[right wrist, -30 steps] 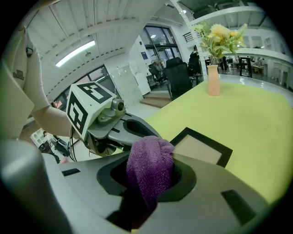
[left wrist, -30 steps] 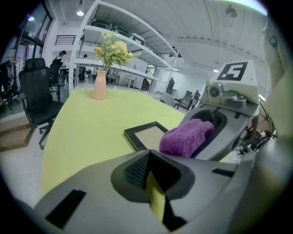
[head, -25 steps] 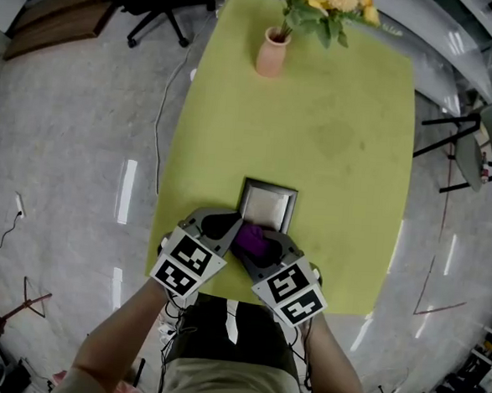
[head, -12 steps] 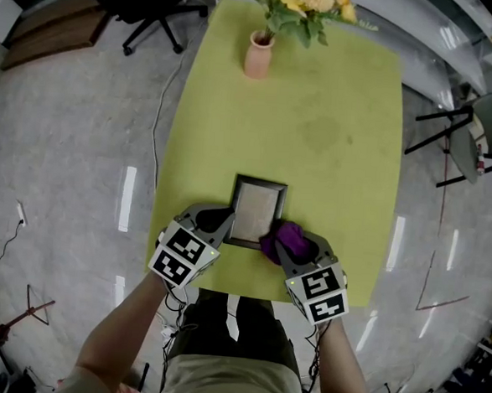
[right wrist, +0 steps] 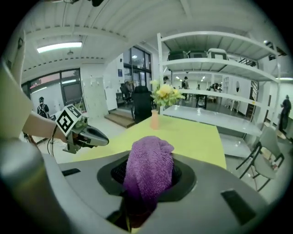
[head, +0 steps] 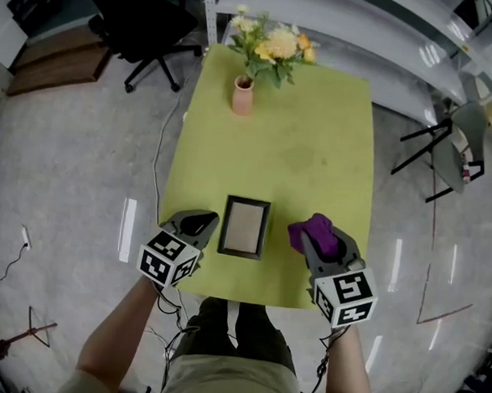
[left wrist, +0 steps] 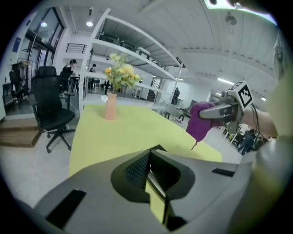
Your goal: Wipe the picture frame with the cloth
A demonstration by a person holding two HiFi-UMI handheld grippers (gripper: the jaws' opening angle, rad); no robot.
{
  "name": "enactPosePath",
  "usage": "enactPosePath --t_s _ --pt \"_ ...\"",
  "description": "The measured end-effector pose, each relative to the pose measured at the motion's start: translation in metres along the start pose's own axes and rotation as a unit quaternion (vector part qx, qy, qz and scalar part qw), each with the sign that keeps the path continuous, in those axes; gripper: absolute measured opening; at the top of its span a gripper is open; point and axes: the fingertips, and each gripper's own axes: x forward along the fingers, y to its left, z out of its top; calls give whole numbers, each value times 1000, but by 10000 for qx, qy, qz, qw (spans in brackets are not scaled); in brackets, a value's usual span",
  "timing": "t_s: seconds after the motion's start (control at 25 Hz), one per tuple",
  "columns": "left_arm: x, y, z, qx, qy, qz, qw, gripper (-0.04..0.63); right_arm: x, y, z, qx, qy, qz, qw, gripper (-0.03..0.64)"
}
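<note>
The dark-rimmed picture frame (head: 244, 227) lies flat near the front edge of the yellow-green table (head: 315, 163). My left gripper (head: 199, 223) hovers just left of the frame with a small gap between them; its jaws are shut and hold nothing. My right gripper (head: 314, 236) is to the right of the frame, shut on the purple cloth (head: 313, 230), which bunches over its jaws. The cloth (right wrist: 149, 167) fills the right gripper view, where the left gripper (right wrist: 98, 137) shows at the left. In the left gripper view the cloth (left wrist: 200, 122) hangs above the table; the frame is hidden there.
A pink vase (head: 242, 95) with yellow flowers stands at the table's far end. A black office chair (head: 144, 25) is on the floor beyond the far left corner, and white shelving (head: 392, 34) runs behind. A folding chair (head: 460, 139) stands to the right.
The right gripper carried the cloth off the frame to the right. The left gripper drew back from the frame's left edge. The head view now takes in more of the table.
</note>
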Motion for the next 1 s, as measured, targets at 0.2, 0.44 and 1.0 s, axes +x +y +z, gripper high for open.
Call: enactPosePath --t_s 0.2,0.44,1.0 --pt "-55 2 87 294 -900 403 9947 8 -37 0 75 -169 -802 -137 9965 114" --pt "-132 -15 173 869 -1765 857 9767 8 -96 14 156 -469 -1720 -212 9838 114" --pt "-271 -99 261 1991 -3011 1468 9209 8 -238 44 234 -660 -3271 -533 9412 117"
